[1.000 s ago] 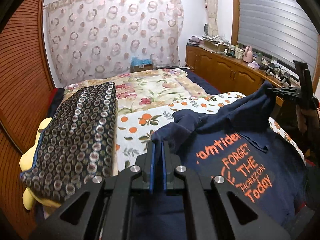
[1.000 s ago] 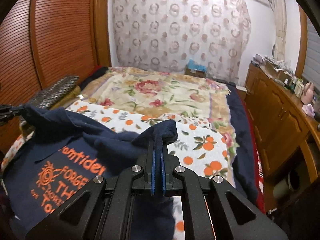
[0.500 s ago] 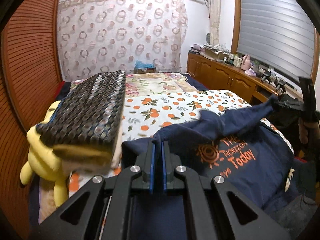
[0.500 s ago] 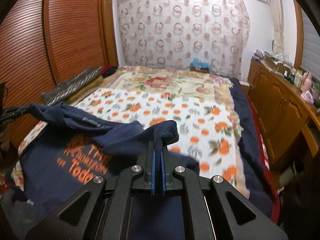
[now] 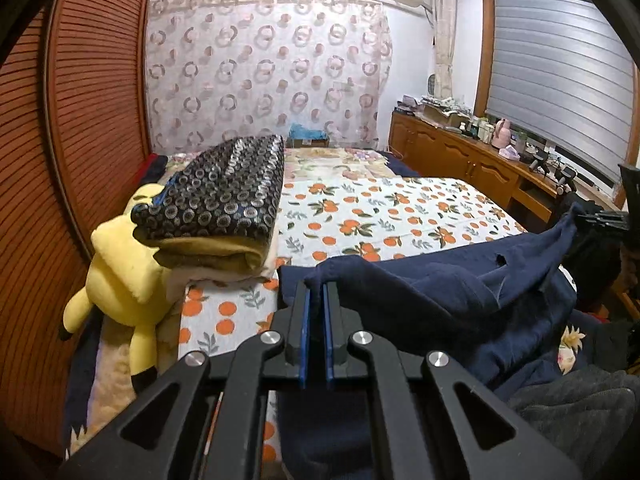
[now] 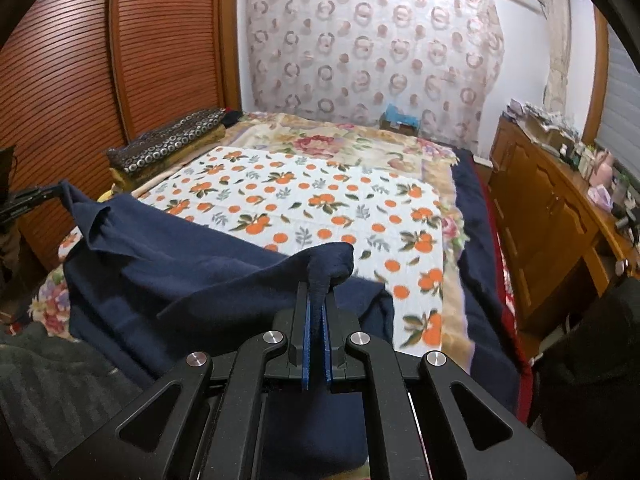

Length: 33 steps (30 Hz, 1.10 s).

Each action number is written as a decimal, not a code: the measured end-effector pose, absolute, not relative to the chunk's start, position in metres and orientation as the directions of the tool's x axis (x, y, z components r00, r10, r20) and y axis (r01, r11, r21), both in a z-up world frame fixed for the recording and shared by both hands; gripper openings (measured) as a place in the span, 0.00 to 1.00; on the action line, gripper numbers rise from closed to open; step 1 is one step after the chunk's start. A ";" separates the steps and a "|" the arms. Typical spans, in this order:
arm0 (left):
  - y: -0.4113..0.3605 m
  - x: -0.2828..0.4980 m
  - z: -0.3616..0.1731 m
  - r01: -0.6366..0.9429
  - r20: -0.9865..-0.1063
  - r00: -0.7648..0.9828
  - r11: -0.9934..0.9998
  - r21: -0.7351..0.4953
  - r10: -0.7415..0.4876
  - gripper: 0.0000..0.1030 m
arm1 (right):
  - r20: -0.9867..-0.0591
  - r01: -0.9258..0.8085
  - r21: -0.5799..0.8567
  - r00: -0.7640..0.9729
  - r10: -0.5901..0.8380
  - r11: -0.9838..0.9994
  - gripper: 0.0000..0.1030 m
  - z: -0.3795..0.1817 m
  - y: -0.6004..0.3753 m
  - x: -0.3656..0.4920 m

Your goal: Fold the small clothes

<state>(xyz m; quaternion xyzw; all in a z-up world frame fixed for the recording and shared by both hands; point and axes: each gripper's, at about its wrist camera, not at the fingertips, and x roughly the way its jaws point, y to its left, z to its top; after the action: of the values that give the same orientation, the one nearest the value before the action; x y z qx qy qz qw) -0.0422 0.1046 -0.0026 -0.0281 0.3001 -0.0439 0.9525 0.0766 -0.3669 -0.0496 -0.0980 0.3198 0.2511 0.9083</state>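
A navy blue shirt [image 5: 440, 292] hangs stretched between my two grippers over the near edge of the bed. My left gripper [image 5: 316, 292] is shut on one corner of it. My right gripper [image 6: 318, 292] is shut on the other corner, and the shirt [image 6: 180, 264] sags to the left of it. The orange print on the shirt is hidden now. The right gripper shows at the right edge of the left wrist view [image 5: 600, 216], and the left gripper at the left edge of the right wrist view [image 6: 32, 196].
The bed carries an orange-patterned sheet [image 5: 380, 216]. A folded stack of dark ring-patterned fabric [image 5: 224, 196] and a yellow plush toy [image 5: 120, 276] lie at the bed's left edge beside a wooden slatted wardrobe [image 6: 80, 60]. Wooden cabinets [image 6: 552, 216] stand on the right.
Both grippers have pulled back towards the foot of the bed and risen, drawing the shirt with them. The orange lettering, visible before, has dropped out of sight.
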 end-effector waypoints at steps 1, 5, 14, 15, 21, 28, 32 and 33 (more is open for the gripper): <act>0.104 -0.042 -0.005 0.064 -0.573 0.814 0.995 -0.079 -0.097 0.03 | -0.639 -0.520 -0.012 0.660 0.394 0.854 0.02 -0.056 -0.367 0.074; 0.103 -0.036 -0.022 0.053 -0.615 0.784 0.996 -0.075 -0.088 0.03 | -0.678 -0.514 0.019 0.623 0.389 0.858 0.02 -0.086 -0.367 0.074; 0.105 -0.033 -0.034 0.042 -0.645 0.760 0.997 -0.072 -0.079 0.05 | -0.726 -0.486 0.021 0.593 0.347 0.874 0.02 -0.116 -0.370 0.084; 0.105 -0.034 -0.033 0.048 -0.640 0.764 0.996 -0.074 -0.084 0.07 | -0.728 -0.487 0.020 0.591 0.346 0.873 0.02 -0.116 -0.370 0.084; 0.115 -0.031 -0.019 0.036 -0.612 0.789 0.998 -0.047 -0.058 0.36 | -0.714 -0.481 -0.010 0.617 0.330 0.877 0.11 -0.103 -0.371 0.083; 0.131 0.001 -0.012 0.028 -0.612 0.788 0.998 -0.059 -0.059 0.36 | -0.638 -0.457 -0.052 0.699 0.323 0.888 0.40 -0.070 -0.376 0.101; 0.133 0.033 -0.027 0.041 -0.657 0.748 0.995 -0.093 -0.092 0.36 | -0.632 -0.470 -0.055 0.699 0.334 0.881 0.45 -0.073 -0.367 0.124; 0.133 0.038 -0.031 0.042 -0.667 0.740 0.995 -0.092 -0.093 0.36 | -0.632 -0.472 -0.060 0.700 0.333 0.880 0.45 -0.077 -0.365 0.130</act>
<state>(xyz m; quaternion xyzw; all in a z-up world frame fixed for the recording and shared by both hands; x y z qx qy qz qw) 0.0378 0.1330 -0.0313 -0.0355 0.3591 -0.0360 0.9319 0.1303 -0.3646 -0.0772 -0.1092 0.3190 0.2198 0.9154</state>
